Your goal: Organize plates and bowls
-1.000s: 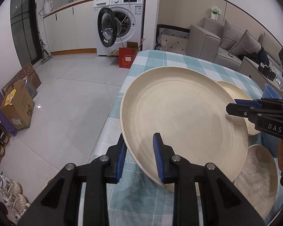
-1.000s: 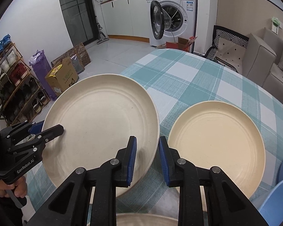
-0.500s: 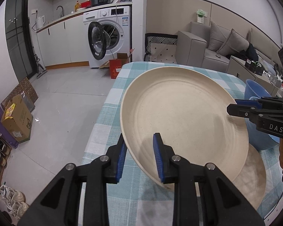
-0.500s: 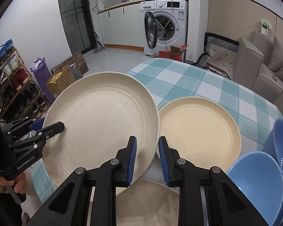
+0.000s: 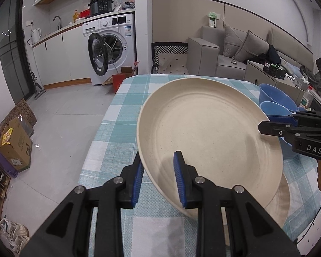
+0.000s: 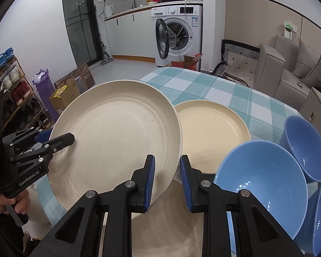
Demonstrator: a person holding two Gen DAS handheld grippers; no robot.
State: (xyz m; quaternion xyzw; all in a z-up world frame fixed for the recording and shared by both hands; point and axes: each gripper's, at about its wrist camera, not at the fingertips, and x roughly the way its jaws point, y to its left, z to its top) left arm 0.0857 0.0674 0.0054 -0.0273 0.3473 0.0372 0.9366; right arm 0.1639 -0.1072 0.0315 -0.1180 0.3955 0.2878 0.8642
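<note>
Cream plate (image 6: 117,132) empty, blue bowls (image 6: 265,177) empty

place: home, open-plan | cues: washing machine (image 5: 111,49), sofa (image 5: 231,53), shoe rack (image 6: 8,90)

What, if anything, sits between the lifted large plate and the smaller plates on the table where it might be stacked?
Nothing visible blocks it. The large plate, clamped at opposite rims by the left claw and right claw, hangs tilted directly over one beige plate, beside the smaller plate. The blue bowls stand off to the right.
</note>
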